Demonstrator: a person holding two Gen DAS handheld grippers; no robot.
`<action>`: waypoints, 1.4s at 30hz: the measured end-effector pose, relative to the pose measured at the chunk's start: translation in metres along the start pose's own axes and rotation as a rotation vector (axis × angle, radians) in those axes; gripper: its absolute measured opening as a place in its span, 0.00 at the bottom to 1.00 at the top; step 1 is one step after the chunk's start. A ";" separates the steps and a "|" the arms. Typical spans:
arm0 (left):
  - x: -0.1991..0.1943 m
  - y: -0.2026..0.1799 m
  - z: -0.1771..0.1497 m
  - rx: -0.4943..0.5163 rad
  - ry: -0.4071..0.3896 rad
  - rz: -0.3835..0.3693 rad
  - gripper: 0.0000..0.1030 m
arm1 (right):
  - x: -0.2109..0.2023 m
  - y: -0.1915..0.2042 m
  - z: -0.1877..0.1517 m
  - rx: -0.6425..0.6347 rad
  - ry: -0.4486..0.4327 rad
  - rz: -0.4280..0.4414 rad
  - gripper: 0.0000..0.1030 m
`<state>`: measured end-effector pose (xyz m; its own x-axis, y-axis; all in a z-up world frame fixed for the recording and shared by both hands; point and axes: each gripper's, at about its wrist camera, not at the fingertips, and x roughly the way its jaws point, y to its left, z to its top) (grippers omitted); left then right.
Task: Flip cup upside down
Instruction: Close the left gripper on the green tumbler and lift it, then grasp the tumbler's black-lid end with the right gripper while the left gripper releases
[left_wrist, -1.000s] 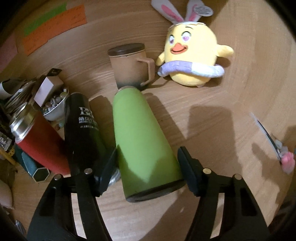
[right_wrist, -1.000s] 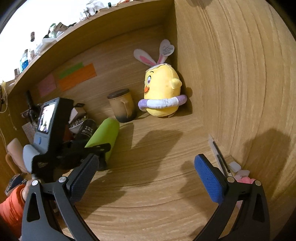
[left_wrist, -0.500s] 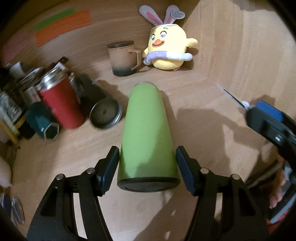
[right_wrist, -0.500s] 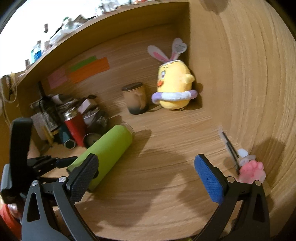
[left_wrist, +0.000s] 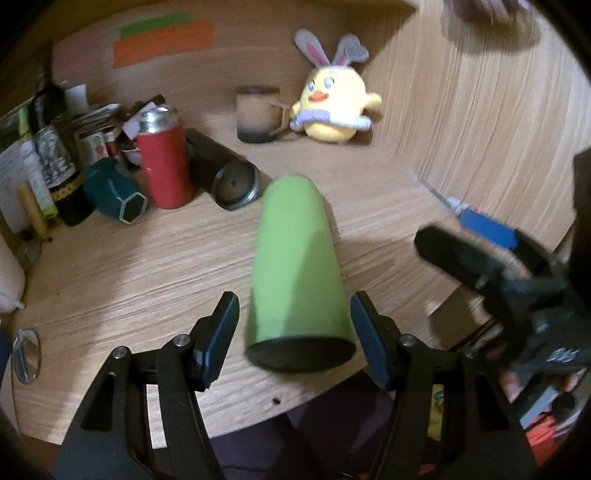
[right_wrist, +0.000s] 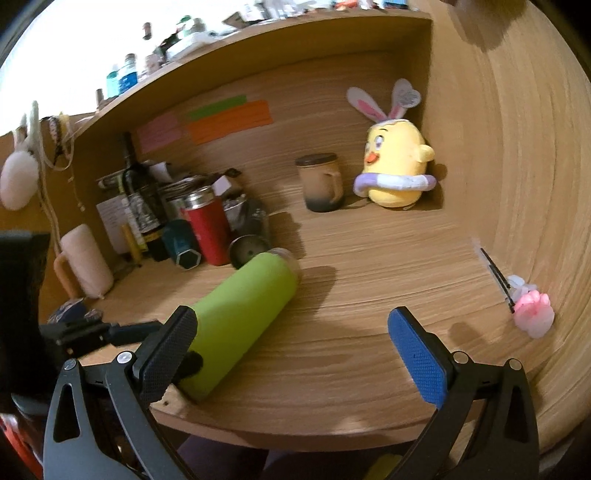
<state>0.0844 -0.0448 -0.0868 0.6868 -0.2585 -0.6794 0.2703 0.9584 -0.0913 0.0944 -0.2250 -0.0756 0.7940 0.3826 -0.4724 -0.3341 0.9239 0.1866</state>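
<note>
The green cup has been pulled from beside the red flask toward the desk's front edge, tilted, loosely bracketed by the left gripper's parted jaws; the right gripper waits spread, empty. Upending remains.

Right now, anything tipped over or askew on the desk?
Yes. The green cup lies on its side between the left tongs, base near the desk edge. Behind it, a black tumbler also lies tipped over.

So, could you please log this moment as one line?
left hand-held gripper: open, straddling green cup | cup: tilted, mouth on desk | right hand-held gripper: open, empty
</note>
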 end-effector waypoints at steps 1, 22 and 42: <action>-0.011 0.006 -0.003 -0.007 -0.026 0.007 0.61 | 0.000 0.004 0.000 -0.004 0.000 0.012 1.00; -0.045 0.109 -0.035 -0.209 -0.108 0.167 0.68 | 0.076 0.094 -0.048 -0.123 0.110 0.011 1.00; -0.056 0.095 -0.032 -0.152 -0.157 0.178 0.68 | 0.077 0.094 -0.069 -0.119 0.056 -0.051 0.70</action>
<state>0.0502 0.0641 -0.0807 0.8136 -0.0882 -0.5747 0.0396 0.9945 -0.0967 0.0893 -0.1098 -0.1538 0.7826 0.3313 -0.5270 -0.3548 0.9330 0.0597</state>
